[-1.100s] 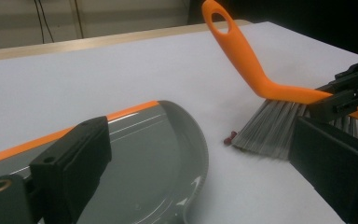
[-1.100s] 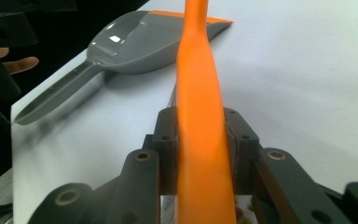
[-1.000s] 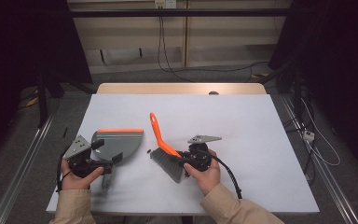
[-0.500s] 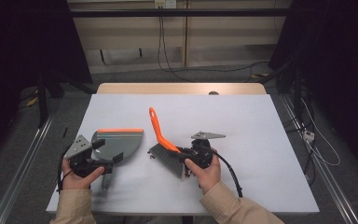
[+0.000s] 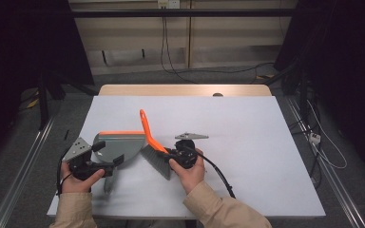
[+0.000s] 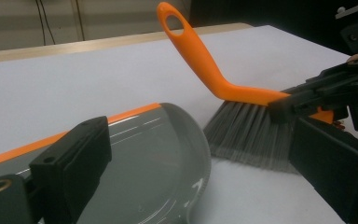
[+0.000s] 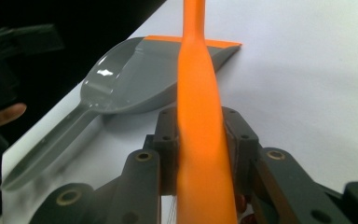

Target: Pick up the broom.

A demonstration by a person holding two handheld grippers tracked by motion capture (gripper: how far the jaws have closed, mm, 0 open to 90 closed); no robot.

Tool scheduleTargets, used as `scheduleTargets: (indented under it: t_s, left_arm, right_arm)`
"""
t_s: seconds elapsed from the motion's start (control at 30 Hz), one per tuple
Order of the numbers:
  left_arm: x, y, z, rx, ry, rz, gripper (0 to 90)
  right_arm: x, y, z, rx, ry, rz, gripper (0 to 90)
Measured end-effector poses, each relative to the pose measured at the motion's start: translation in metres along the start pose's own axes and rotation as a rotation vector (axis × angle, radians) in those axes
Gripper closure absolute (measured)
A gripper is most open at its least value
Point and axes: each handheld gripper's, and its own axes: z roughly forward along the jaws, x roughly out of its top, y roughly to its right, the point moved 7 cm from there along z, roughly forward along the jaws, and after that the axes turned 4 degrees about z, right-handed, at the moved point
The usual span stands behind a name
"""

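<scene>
High view: white surface (image 5: 247, 133); grey dustpan (image 5: 116, 147) at 9 o'clock of the brush (image 5: 153, 147).
Left gripper view: left hand-held gripper (image 6: 205, 186) around the glossy dustpan (image 6: 158, 154); grip cannot be told; bristles touch its rim.
Right gripper view: right hand-held gripper (image 7: 199, 154) pinching the smooth orange brush (image 7: 198, 140) handle.

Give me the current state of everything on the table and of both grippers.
Brush: clamped by its orange back, bristles down on the table beside the dustpan's rounded side, handle angled up.
Dustpan: lying flat on the table, pan looks empty.
Right gripper: shut on the brush.
Left gripper: over the dustpan's near end; whether it grips cannot be told.
Table: white top, bare apart from these.
</scene>
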Motion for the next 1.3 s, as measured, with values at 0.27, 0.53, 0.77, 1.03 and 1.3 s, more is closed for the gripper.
scheduleTargets:
  t_s: [0.27, 0.53, 0.77, 1.03, 1.3]
  left_arm:
    - [0.000, 0.001, 0.000, 0.001, -0.001, 0.003, 5.9]
    - [0.000, 0.003, 0.000, 0.003, -0.003, 0.011, 5.9]
    - [0.001, 0.005, 0.002, -0.001, -0.008, 0.014, 5.9]
    - [0.000, 0.006, 0.003, -0.003, -0.013, 0.022, 5.9]
    - [0.000, 0.006, 0.003, -0.002, -0.013, 0.019, 5.9]
  right_arm:
    - [0.000, 0.010, -0.005, -0.041, -0.006, 0.005, 70.6]
    - [-0.002, 0.027, -0.024, -0.082, 0.019, 0.035, 70.4]
    - [-0.003, 0.038, -0.039, -0.107, 0.034, 0.046, 70.4]
    - [-0.004, 0.051, -0.053, -0.113, 0.050, 0.077, 70.4]
    - [-0.006, 0.058, -0.061, -0.118, 0.057, 0.092, 70.4]
